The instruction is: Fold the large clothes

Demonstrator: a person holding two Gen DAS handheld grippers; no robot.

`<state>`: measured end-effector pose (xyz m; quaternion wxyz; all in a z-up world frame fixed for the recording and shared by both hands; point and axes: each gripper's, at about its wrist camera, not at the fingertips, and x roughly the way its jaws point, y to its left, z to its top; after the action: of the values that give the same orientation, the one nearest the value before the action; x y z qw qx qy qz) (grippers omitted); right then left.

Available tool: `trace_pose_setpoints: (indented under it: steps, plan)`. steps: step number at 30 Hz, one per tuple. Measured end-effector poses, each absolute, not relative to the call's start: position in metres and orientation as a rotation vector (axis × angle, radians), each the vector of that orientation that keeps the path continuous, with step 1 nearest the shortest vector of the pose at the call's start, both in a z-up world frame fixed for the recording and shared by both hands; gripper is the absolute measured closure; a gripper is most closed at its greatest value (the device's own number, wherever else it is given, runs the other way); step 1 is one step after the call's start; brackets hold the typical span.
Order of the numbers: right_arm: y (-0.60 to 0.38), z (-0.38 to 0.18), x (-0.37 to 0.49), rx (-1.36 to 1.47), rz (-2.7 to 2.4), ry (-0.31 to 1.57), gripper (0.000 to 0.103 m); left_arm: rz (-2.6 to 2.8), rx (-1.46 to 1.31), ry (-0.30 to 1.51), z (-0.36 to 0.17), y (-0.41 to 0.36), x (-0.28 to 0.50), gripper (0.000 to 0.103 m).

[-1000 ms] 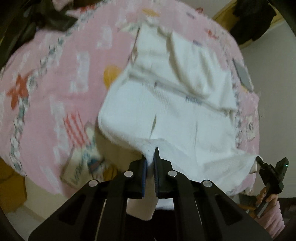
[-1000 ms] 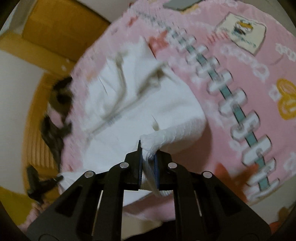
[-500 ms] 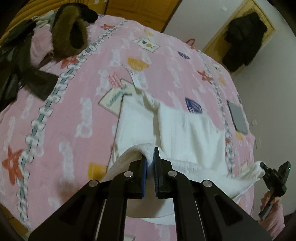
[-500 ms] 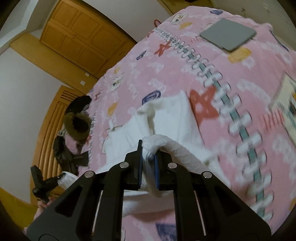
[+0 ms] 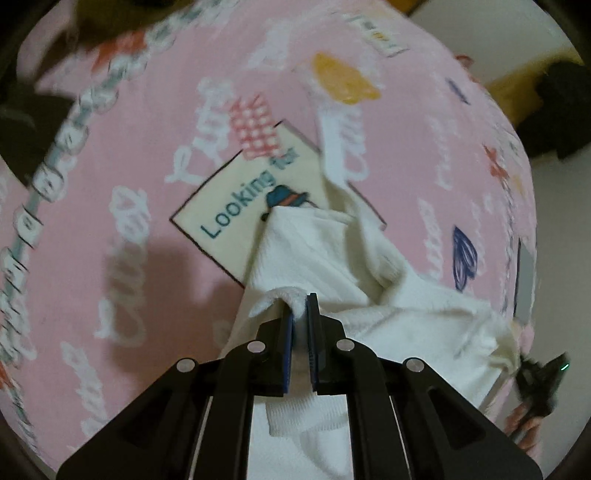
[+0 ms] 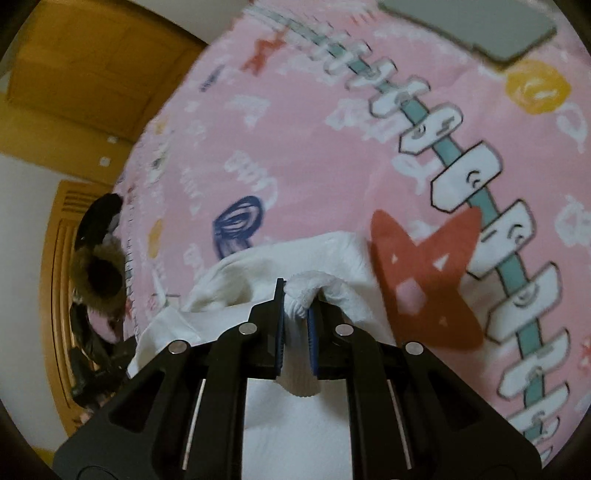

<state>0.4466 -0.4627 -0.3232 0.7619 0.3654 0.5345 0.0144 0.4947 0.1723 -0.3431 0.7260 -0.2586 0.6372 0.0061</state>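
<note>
A white knit garment (image 5: 325, 254) lies on a pink patterned bedspread (image 5: 155, 155). My left gripper (image 5: 300, 306) is shut on a bunched edge of it, and the cloth folds over toward a cream "Looking for" patch (image 5: 243, 199). In the right wrist view the same white garment (image 6: 314, 254) lies beside a red star print (image 6: 421, 280), and my right gripper (image 6: 295, 295) is shut on another ribbed edge of it. At the lower right of the left wrist view the right gripper (image 5: 539, 376) shows with a hand below it.
A grey flat pad (image 6: 476, 29) lies on the bed at the far right. A dark fur-trimmed coat (image 6: 99, 273) is heaped at the bed's left edge. Wooden cupboard doors (image 6: 77, 70) stand behind, and a dark garment (image 5: 557, 122) hangs at a doorway.
Both grippers carried their held edges forward across the bed and lower, folding the garment over itself. The spread-out cloth seen earlier now lies mostly beneath and behind the fingers.
</note>
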Motion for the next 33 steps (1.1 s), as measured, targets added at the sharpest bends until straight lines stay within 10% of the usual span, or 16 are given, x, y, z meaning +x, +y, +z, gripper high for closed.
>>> trace_pose_setpoints:
  steps: [12, 14, 15, 27, 31, 33]
  plan:
    - [-0.479, -0.367, 0.478, 0.954, 0.081, 1.347, 0.09, -0.157, -0.39, 1.659, -0.357, 0.161, 0.537, 0.082]
    - [-0.482, -0.365, 0.477, 0.975, 0.092, 1.358, 0.089, -0.149, -0.31, 1.674, -0.348, 0.156, 0.542, 0.032]
    - [-0.484, -0.364, 0.477, 0.984, 0.096, 1.361, 0.089, -0.14, -0.27, 1.659, -0.339, 0.155, 0.547, 0.026]
    - [-0.49, -0.346, 0.477, 0.967, 0.125, 1.386, 0.084, -0.141, -0.298, 1.481, -0.282, 0.144, 0.539, 0.025]
    - [-0.498, -0.338, 0.476, 1.035, 0.154, 1.292, 0.021, -0.265, -0.31, 1.433, -0.277, 0.11, 0.509, 0.025]
    - [-0.508, -0.334, 0.474, 1.079, 0.132, 1.24, 0.021, -0.34, -0.335, 1.439, -0.28, 0.094, 0.493, 0.025]
